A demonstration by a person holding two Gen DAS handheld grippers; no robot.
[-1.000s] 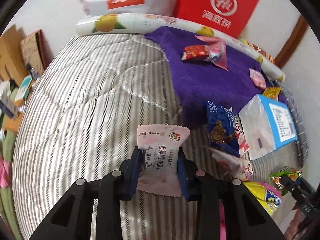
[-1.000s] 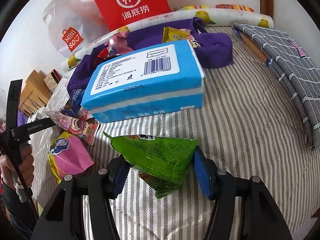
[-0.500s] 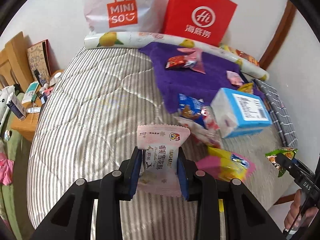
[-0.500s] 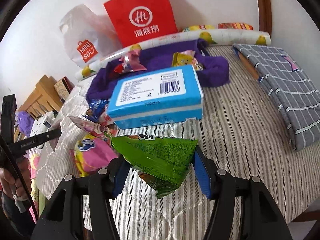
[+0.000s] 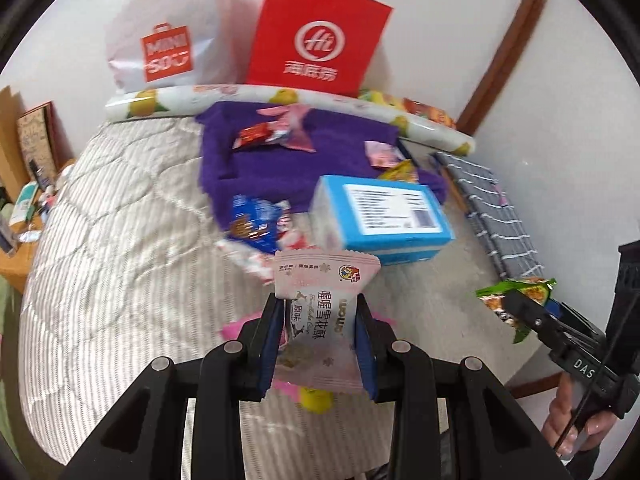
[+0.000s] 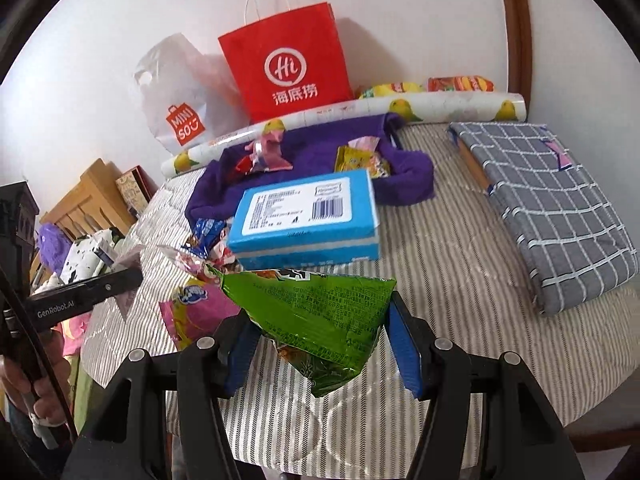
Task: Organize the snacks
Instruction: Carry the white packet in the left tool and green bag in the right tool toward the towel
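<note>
Striped quilted bed (image 6: 440, 248) against a white wall; we note a red paper bag (image 6: 286, 68) and a white Miniso bag (image 6: 180, 100) standing at its far edge. Left gripper (image 5: 318, 334) pinches a pale pink snack packet (image 5: 320, 312) upright between nearly closed fingers, above the bed. Right gripper (image 6: 320, 340) clamps a green snack pouch (image 6: 316, 312), fingers partly open around it. Blue tissue pack (image 6: 308, 212) lies mid-bed, touching a purple cloth (image 6: 320, 148) that carries loose snacks.
</note>
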